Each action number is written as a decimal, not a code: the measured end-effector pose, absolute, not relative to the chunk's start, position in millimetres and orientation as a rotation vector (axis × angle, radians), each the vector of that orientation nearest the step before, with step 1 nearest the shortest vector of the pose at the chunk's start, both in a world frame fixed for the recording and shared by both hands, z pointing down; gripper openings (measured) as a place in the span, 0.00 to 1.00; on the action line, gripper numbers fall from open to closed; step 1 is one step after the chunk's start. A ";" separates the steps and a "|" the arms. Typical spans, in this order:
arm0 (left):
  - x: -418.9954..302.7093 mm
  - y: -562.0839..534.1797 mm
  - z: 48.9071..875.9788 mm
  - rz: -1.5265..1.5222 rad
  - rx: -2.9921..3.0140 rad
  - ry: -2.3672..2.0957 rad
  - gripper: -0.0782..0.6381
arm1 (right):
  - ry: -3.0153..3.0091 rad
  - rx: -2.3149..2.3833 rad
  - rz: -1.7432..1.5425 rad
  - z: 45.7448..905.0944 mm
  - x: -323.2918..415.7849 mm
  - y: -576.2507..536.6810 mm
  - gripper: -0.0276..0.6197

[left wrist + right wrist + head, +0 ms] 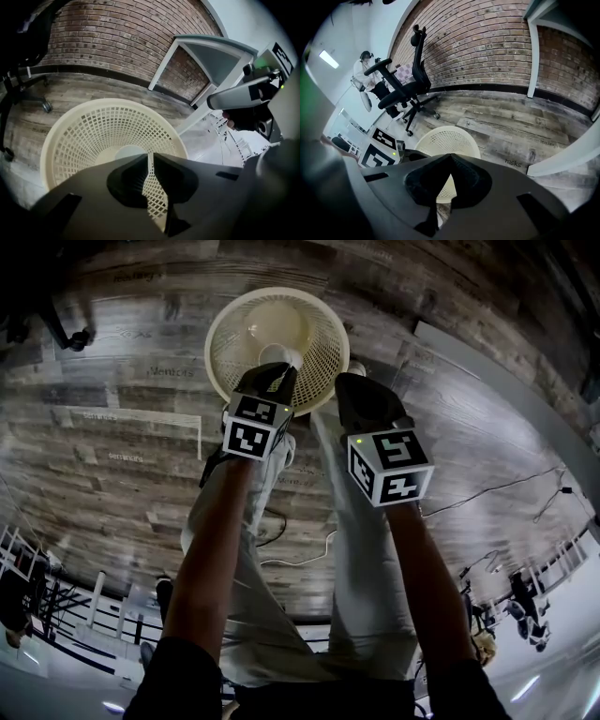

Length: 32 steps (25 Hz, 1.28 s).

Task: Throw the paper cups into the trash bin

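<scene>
One cream plastic lattice bin (pixel 321 354), top centre. Left gripper (pixel 281 371) narrowly parted, empty; right gripper (pixel 352 381) pressed together. Floor lettering (pixel 513 163): "tasks".

Forearms (pixel 211 568) stretch downward; left hand-held gripper (pixel 281 369) barely ajar, right hand-held gripper (pixel 350 381) closed, both empty.

L gripper (pixel 151 158) fingers (pixel 130 180) w/ slim gap, over cream mesh trash bin (pixel 89 126).
</scene>
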State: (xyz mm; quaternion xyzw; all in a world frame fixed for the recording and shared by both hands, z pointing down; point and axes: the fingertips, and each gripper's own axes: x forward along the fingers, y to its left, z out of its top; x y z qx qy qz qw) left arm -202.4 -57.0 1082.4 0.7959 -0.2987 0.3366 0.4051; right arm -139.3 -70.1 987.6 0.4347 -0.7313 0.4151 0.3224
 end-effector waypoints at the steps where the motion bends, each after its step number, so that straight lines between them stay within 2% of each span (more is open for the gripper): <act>1: -201.3 -55.4 1081.5 0.846 2.005 -0.745 0.16 | -1.923 1.141 1.094 987.1 -139.6 -70.9 0.05; 3: -200.1 -55.3 1078.2 0.832 1.996 -0.740 0.24 | -1.934 1.139 1.096 985.3 -141.0 -74.2 0.05; 8: -207.9 -51.7 1075.9 0.905 2.004 -0.718 0.24 | -1.944 1.136 1.089 976.9 -142.7 -80.2 0.05; 12: -213.9 -51.4 1049.8 0.902 2.020 -0.762 0.15 | -1.946 1.114 1.070 963.6 -142.4 -79.4 0.05; 15: -220.3 -49.1 1026.6 0.891 2.015 -0.772 0.12 | -1.953 1.101 1.056 945.7 -143.6 -82.1 0.05; 25: -245.4 -73.3 917.7 0.818 2.076 -0.875 0.12 | -1.993 1.091 0.982 862.9 -142.8 -92.5 0.05; 32: -252.0 -82.2 826.1 0.727 2.102 -0.973 0.12 | -2.048 1.148 0.945 769.6 -136.7 -109.3 0.05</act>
